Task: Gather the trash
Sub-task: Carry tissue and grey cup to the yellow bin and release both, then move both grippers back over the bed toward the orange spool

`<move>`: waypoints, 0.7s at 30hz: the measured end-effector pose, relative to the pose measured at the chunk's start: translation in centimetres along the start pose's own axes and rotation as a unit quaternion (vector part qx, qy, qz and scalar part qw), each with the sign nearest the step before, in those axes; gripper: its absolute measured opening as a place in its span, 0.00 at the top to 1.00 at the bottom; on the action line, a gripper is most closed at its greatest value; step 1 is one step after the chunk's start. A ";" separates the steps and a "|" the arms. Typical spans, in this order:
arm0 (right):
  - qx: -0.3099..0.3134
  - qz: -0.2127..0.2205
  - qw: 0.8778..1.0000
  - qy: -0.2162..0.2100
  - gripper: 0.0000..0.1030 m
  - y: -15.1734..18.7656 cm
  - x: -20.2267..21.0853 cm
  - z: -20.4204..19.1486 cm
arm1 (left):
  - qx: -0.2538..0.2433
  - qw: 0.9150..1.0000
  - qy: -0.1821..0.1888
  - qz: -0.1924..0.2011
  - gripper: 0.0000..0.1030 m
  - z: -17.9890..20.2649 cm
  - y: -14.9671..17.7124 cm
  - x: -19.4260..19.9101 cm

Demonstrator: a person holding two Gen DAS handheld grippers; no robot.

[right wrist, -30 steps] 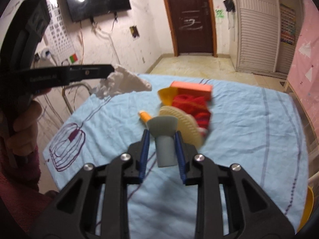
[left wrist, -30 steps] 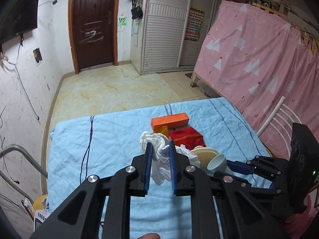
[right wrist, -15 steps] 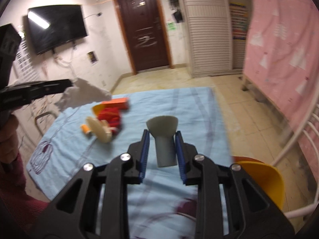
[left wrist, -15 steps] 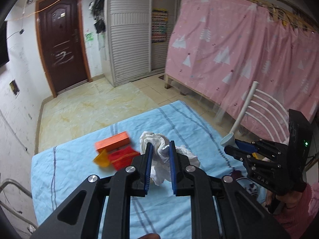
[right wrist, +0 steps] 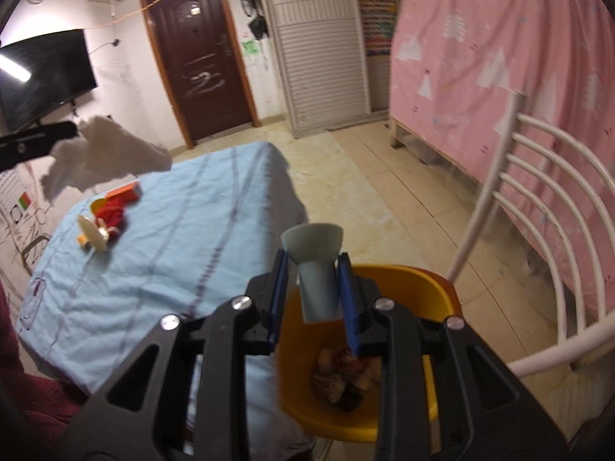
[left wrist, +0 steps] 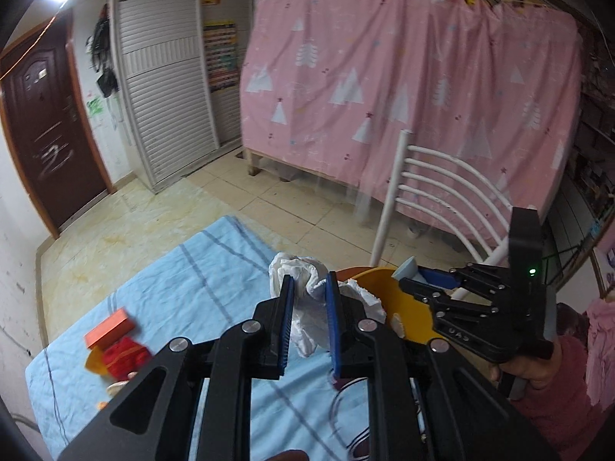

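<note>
A: Left wrist view first. Left gripper (left wrist: 309,309) clamped tight on a crumpled white tissue (left wrist: 307,296), blue pads pinching its middle, paper bulging out above and to the right

B: And below it?

A: Held up in the air, over the near corner of the light blue tablecloth (left wrist: 184,292), just left of the orange bin (left wrist: 399,299). Right gripper (left wrist: 413,280) visible at the right, black, with a green light lit on its body, gripped by a hand (left wrist: 534,368) in a dark red sleeve; pale cup mouth (left wrist: 405,269) poking out at its tip, over the bin's rim

B: Anything left on the cloth?

A: Orange box (left wrist: 108,328), a red crumpled wrapper (left wrist: 125,353) touching it, a yellow scrap (left wrist: 94,359) beside that, far left. White chair back (left wrist: 442,192) behind the bin, pink curtain with white trees (left wrist: 423,77) beyond

B: Right wrist view?

A: Right gripper (right wrist: 312,296) closed partway on a pale grey paper cup (right wrist: 315,261), pads pressing the narrow body, flared mouth pointing away from the camera. Hanging right above the orange bin (right wrist: 442,296), which stands on the floor against the table's edge, with brownish scraps (right wrist: 342,376) lying in its bottom

B: The tissue there?

A: At the far left, tissue (right wrist: 103,153) dangling from the black tip of the left gripper (right wrist: 57,132), above the cloth (right wrist: 173,230). Under it the orange box (right wrist: 123,193), red wrapper (right wrist: 111,211) and a cream disc on edge (right wrist: 92,232), bunched together. Dark brown door (right wrist: 200,57) and a wall television (right wrist: 42,77) at the back
</note>
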State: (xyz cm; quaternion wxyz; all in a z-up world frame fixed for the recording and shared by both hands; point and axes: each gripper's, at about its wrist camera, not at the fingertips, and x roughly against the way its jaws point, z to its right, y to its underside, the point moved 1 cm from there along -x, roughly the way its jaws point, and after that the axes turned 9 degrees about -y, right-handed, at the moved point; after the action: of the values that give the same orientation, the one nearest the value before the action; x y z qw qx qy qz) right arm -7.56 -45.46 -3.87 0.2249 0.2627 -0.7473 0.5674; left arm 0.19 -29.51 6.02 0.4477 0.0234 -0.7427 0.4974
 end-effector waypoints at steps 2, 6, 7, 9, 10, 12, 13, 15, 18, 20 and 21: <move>-0.011 -0.001 1.000 0.005 0.76 0.5 0.1 1.4 | -0.011 1.000 0.010 -0.003 0.92 1.6 -0.2 -0.6; -0.034 0.004 0.999 0.009 0.75 0.9 0.6 3.3 | -0.030 0.999 0.031 -0.015 0.92 4.5 -0.7 -2.2; -0.041 0.007 0.999 0.011 0.73 1.0 0.8 3.9 | -0.034 0.999 0.036 -0.018 0.92 5.0 -1.1 -2.6; -0.049 0.012 0.999 0.011 0.62 1.2 1.1 4.5 | -0.043 0.998 0.042 -0.023 0.92 6.3 -1.5 -3.5; -0.055 0.016 0.998 0.012 0.60 1.3 1.4 5.0 | -0.048 0.998 0.045 -0.026 0.92 7.0 -1.8 -3.9; -0.060 0.022 0.998 0.014 0.60 1.3 1.8 5.5 | -0.054 0.997 0.052 -0.034 0.92 8.1 -2.1 -4.7; -0.063 0.024 0.998 0.015 0.60 1.4 1.9 5.7 | -0.055 0.996 0.055 -0.040 0.92 8.7 -2.3 -5.2; -0.069 0.030 0.997 0.015 0.60 1.4 2.4 6.3 | -0.055 0.995 0.062 -0.051 0.86 9.5 -2.4 -6.1; -0.074 0.036 0.997 0.015 0.60 1.5 2.8 6.5 | -0.051 0.994 0.066 -0.064 0.77 9.8 -2.4 -6.7; -0.074 0.039 0.996 0.015 0.60 1.4 3.0 6.5 | -0.049 0.995 0.064 -0.065 0.73 9.7 -2.2 -6.7; -0.074 0.040 0.996 0.015 0.60 1.3 3.1 6.5 | -0.047 0.995 0.063 -0.065 0.72 9.7 -2.1 -6.7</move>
State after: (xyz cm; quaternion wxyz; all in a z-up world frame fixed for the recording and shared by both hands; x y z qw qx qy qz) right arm -10.99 -51.83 -4.51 0.2320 0.2067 -0.7935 0.5232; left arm -1.05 -40.66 1.93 0.5257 0.0193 -0.7327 0.4318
